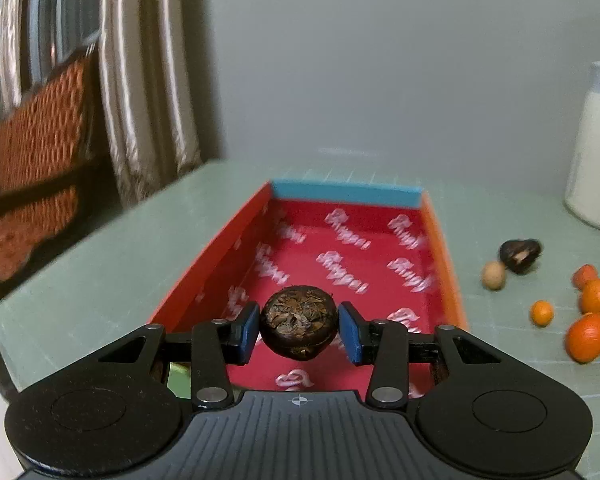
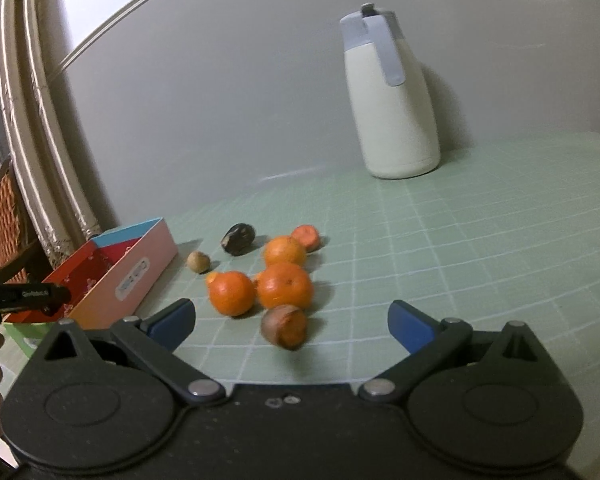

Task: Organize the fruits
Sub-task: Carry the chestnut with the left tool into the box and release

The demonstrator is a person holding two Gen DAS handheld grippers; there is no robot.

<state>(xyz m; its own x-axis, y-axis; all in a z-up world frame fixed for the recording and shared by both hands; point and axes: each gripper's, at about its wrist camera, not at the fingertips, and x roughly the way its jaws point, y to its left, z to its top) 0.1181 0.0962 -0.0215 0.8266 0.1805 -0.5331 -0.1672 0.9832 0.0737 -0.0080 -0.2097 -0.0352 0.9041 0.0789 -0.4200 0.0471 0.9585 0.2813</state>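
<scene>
My left gripper (image 1: 298, 328) hovers over the near end of a red box (image 1: 220, 248). Between its blue pads (image 1: 246, 330) sits a dark brown round fruit (image 1: 298, 326), with a small gap showing on each side. My right gripper (image 2: 290, 326) is open wide above the green mat, with a brownish-orange fruit (image 2: 286, 326) lying between its fingers. Beyond it lie several oranges (image 2: 284, 284), a dark fruit (image 2: 238, 238) and a small tan fruit (image 2: 198, 261). The box also shows in the right wrist view (image 2: 132, 276), at the left.
A white jug with a grey lid (image 2: 392, 100) stands at the back of the green gridded mat (image 2: 460, 248). A curtain (image 1: 148, 92) and an orange chair (image 1: 40, 140) stand left of the table edge. The oranges (image 1: 588, 336) lie right of the box.
</scene>
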